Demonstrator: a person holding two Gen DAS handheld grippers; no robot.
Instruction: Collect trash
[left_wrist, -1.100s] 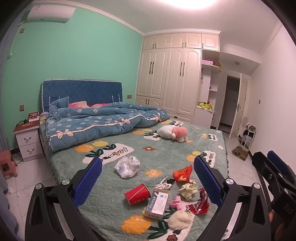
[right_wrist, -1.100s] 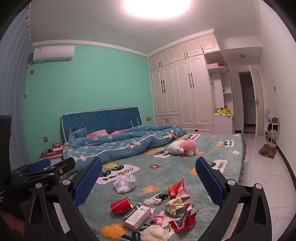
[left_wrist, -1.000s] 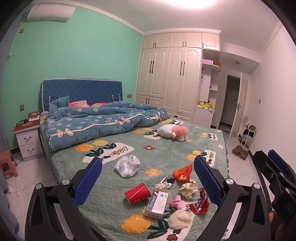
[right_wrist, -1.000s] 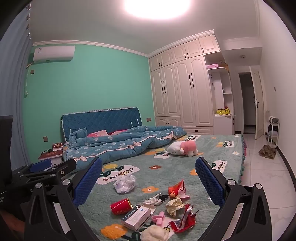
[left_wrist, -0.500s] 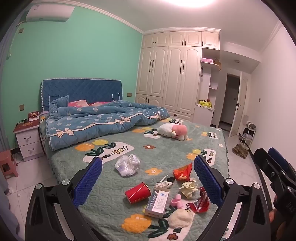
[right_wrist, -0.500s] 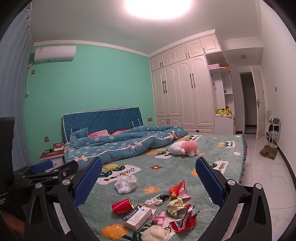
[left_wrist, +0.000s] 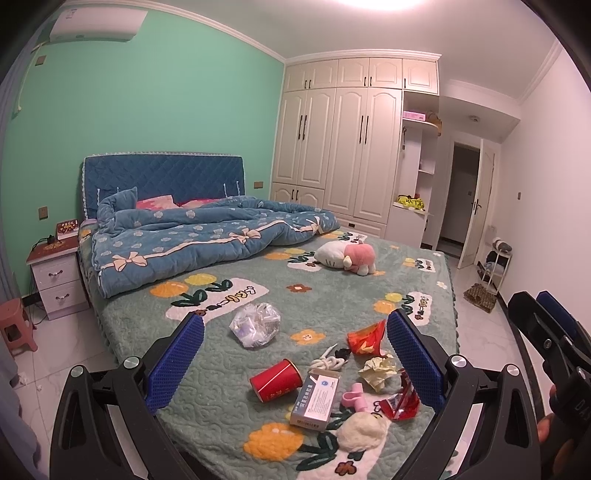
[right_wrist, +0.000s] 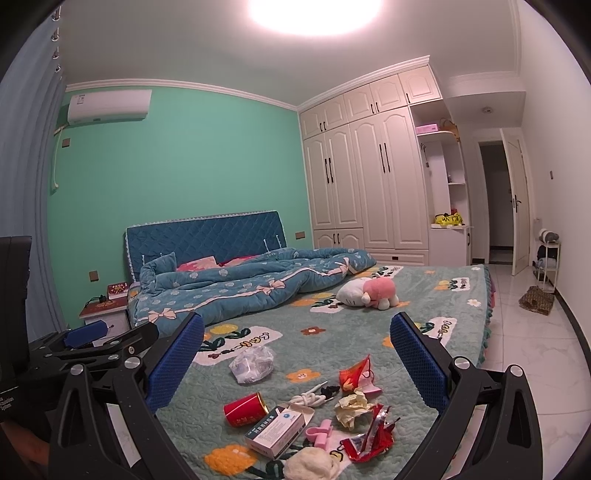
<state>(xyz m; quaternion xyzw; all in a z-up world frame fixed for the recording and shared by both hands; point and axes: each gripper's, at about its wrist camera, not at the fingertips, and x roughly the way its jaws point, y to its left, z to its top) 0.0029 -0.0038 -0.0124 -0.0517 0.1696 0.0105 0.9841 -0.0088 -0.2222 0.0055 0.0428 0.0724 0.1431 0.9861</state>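
Observation:
Trash lies on the near end of the bed: a red can on its side, a white and blue box, a crumpled clear plastic bag, a crumpled yellow paper, red wrappers and a white wad. The same can, box and bag show in the right wrist view. My left gripper is open and empty above the trash. My right gripper is open and empty too, held beside the left one.
A pink hair clip and a white cord lie among the trash. A pink and white plush toy and a blue quilt lie further up the bed. A nightstand stands left, wardrobes behind, tiled floor right.
Both views have shifted only slightly; the trash sits a little lower in the right wrist view. Both grippers stay open and nothing on the bed has moved.

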